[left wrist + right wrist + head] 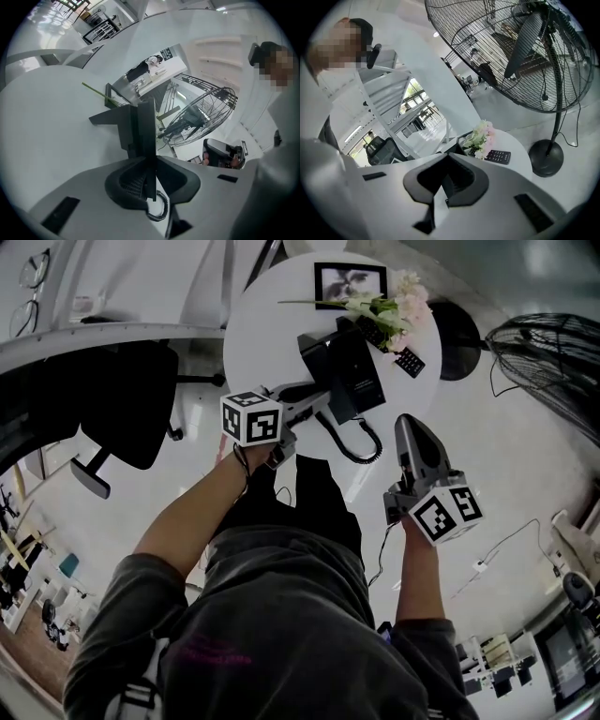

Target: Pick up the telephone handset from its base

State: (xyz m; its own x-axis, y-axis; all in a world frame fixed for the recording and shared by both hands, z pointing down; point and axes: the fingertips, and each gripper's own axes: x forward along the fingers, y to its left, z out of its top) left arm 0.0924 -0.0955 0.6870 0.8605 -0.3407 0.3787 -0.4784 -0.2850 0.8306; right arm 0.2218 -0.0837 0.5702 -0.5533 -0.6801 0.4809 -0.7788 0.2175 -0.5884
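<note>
A black telephone base (361, 381) stands on the round white table (258, 324), with its handset (319, 357) lying along its left side. My left gripper (317, 401) reaches in from the left at the handset's near end. In the left gripper view the handset (146, 126) stands edge-on between the jaws, and the left gripper (150, 161) is shut on it. The coiled cord (159, 211) hangs just below. My right gripper (411, 432) hovers off the table's right edge, shut and empty, also seen in its own view (445, 180).
A framed picture (350, 282), pale flowers (394, 306) and a black remote (410, 360) sit at the table's far side. A large floor fan (548, 362) stands to the right, its base (546, 157) on the floor. A black office chair (127, 409) is on the left.
</note>
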